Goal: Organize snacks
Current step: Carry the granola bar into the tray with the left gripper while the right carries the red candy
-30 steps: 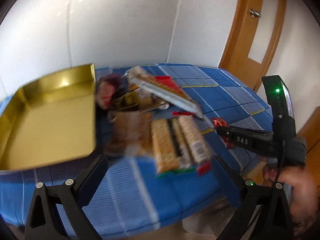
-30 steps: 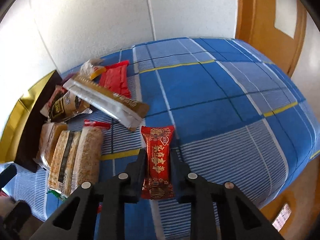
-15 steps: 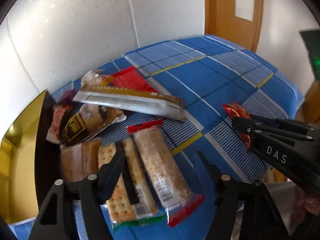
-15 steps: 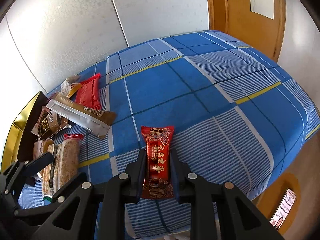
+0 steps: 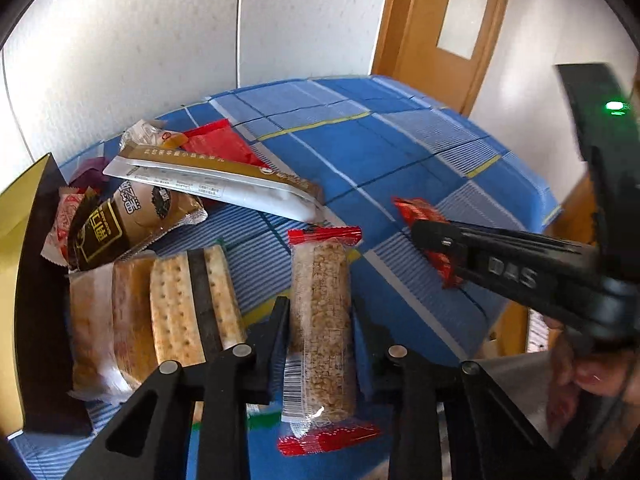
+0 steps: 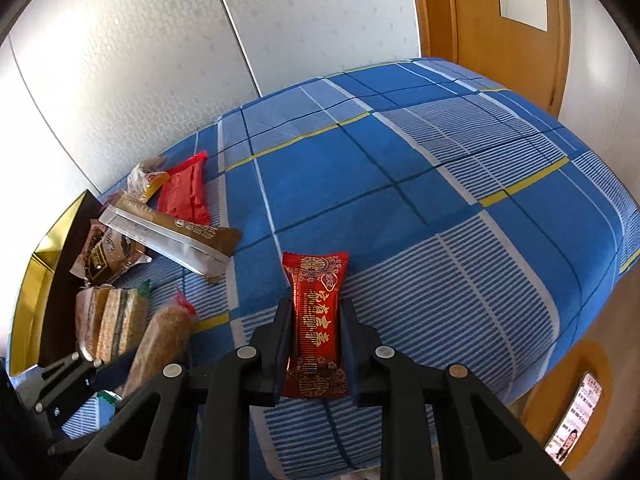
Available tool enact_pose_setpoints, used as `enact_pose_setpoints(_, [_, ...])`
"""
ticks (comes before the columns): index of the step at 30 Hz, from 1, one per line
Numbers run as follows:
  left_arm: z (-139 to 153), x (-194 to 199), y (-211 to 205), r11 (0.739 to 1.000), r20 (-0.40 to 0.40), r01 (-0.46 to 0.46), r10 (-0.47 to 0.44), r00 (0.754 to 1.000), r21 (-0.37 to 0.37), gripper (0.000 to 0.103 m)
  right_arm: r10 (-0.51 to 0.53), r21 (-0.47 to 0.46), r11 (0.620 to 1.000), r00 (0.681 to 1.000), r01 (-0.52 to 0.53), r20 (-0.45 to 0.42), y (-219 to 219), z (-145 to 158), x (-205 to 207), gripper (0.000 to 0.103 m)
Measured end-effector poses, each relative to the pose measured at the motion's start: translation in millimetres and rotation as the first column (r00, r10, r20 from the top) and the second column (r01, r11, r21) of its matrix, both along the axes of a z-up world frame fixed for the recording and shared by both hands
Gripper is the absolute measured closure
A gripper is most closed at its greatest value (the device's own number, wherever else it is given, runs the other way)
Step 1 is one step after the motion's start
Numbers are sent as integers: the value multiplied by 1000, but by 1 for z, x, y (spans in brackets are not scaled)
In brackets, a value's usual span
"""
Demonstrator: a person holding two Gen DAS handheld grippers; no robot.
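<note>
A clear-wrapped grain bar (image 5: 320,272) with red ends lies lengthwise between my left gripper's (image 5: 319,312) fingers; the jaws are closing tight, pads pressing both its sides. It is lifted just above the blue plaid tablecloth (image 6: 400,184). My right gripper (image 6: 316,308) is shut on a red packet with gold print (image 6: 316,280), held over the cloth's front part. In the left wrist view that red packet (image 5: 412,210) sticks out of the right gripper's black fingers (image 5: 436,236). A gold tray (image 5: 12,220) stands at the far left.
Beside the tray lie a cracker pack (image 5: 192,300), a cake pack (image 5: 104,320), a brown packet (image 5: 120,224), a long brown-and-white pack (image 5: 208,176) and a flat red pack (image 5: 216,144). The table drops off at front and right. A wooden door (image 6: 500,20) stands behind.
My left gripper swung right from the tray to the snacks, sank and closed from wide open onto the grain bar, which now sits apart from the crackers. The right gripper kept still with its red packet.
</note>
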State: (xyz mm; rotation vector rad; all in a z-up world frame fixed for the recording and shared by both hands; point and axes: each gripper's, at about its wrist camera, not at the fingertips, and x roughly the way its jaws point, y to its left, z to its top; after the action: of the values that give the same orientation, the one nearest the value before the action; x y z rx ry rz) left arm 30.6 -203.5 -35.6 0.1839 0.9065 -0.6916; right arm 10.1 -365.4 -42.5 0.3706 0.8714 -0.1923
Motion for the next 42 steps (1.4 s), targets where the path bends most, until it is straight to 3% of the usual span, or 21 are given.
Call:
enact_pose_setpoints(6, [25, -8, 29, 994, 38, -20, 24, 999, -106, 74, 30, 3, 1000, 999, -30, 16, 12, 2, 7, 80])
enact_pose_setpoints(11, [54, -8, 75, 980, 111, -82, 103, 988, -183, 74, 48, -8, 999, 999, -48, 20, 24, 3, 11, 80])
enact_pose_setpoints(19, [77, 11, 169, 952, 215, -242, 280, 936, -185, 74, 75, -33, 997, 997, -75, 21, 42, 2, 18, 80])
enact_pose_setpoints(26, [57, 24, 243, 894, 214, -405, 441, 872, -193, 74, 89, -37, 996, 993, -87, 77, 60, 13, 20, 81])
enact_pose_setpoints(30, [45, 30, 277, 840, 155, -502, 535, 831, -208, 74, 114, -45, 993, 987, -110, 112, 75, 19, 24, 81])
enact_pose_setpoints(36, [39, 35, 302, 797, 125, -574, 599, 791, -188, 73, 205, -67, 979, 958, -195, 199, 106, 30, 21, 81])
enact_pose_setpoints(42, [36, 32, 315, 766, 135, -628, 643, 754, -137, 73, 249, -55, 969, 946, -243, 207, 128, 29, 24, 81])
